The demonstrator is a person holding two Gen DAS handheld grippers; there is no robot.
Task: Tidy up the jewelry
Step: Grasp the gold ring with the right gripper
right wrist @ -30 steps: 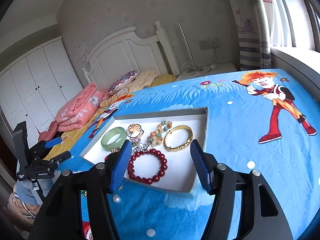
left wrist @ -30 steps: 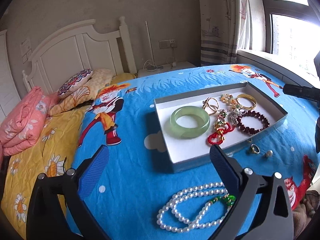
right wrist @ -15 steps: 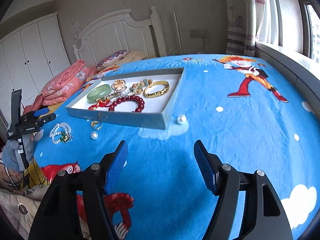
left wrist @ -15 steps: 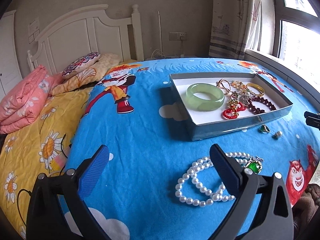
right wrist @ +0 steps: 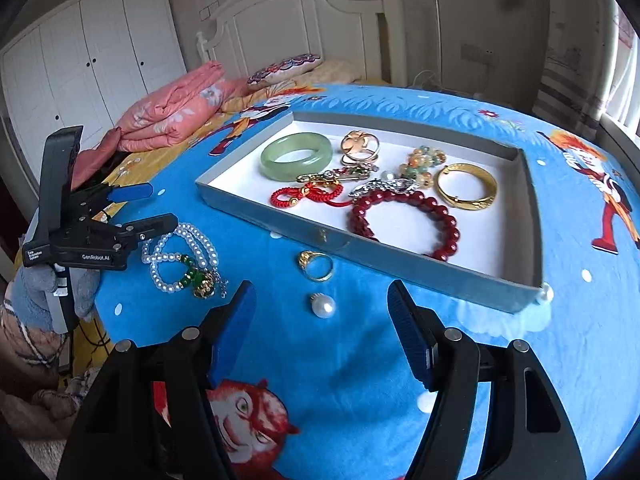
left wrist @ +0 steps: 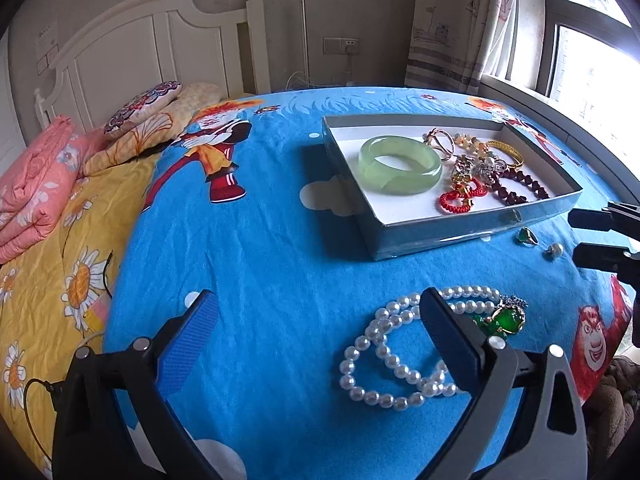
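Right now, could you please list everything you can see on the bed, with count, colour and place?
tray: 1, grey-blue, on the blue sheet
jade bangle: 1, green, in tray
beaded bracelet: 1, dark red, in tray
gold bangle: 1, in tray
red cord bracelet: 1, in tray
pearl necklace: 1, white, green pendant, on sheet
gold ring: 1, before tray
loose pearl: 1, white, near ring
left gripper: open
right gripper: open

Wall: plain beige.
Headboard [left wrist: 160, 40]: white, panelled.
Wardrobe [right wrist: 92, 60]: white doors, left of the bed.
Window [left wrist: 592, 48]: bright daylight, patterned curtain [left wrist: 452, 24] beside it.
Socket [left wrist: 340, 45]: on the wall.
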